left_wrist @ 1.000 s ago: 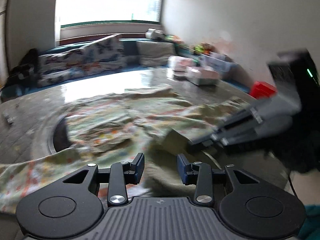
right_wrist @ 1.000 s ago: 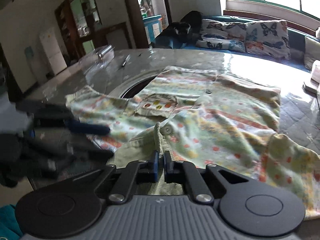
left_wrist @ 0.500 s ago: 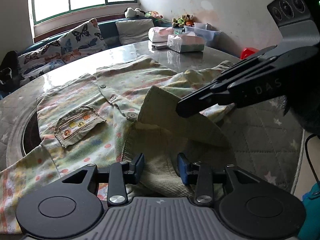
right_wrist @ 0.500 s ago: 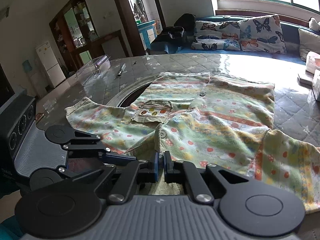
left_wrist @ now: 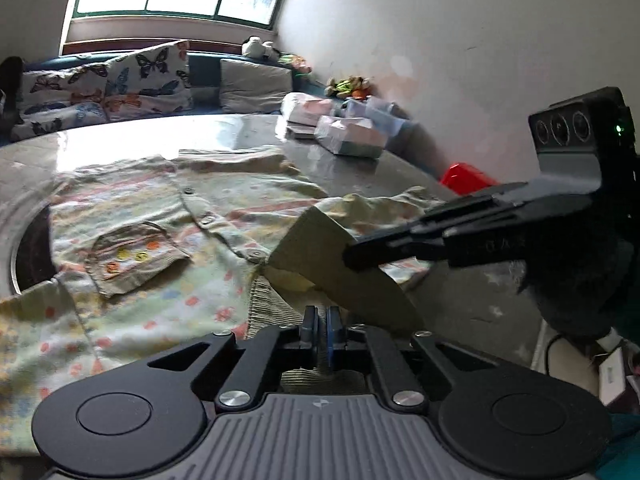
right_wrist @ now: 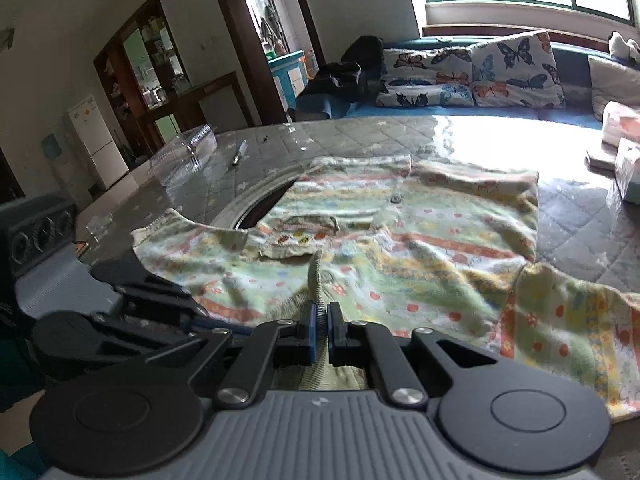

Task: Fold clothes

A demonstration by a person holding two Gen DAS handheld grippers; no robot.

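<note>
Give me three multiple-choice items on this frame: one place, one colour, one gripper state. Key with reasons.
1. Where does the shirt lie?
A. on the sofa
B. on the round table
C. on the floor

2. What colour is the box past the table's far edge?
A. red
B. white
C. black

3. What is the left gripper doing?
A. wide open above the cloth
B. holding a pen
C. shut on the shirt's ribbed collar

Key: B, the shirt is spread on the quilted tabletop; A, the box shows bright red by the wall; C, its blue fingers pinch ribbed fabric.

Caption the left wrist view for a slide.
Both claws, left and right, pinch the collar of a patterned shirt.
</note>
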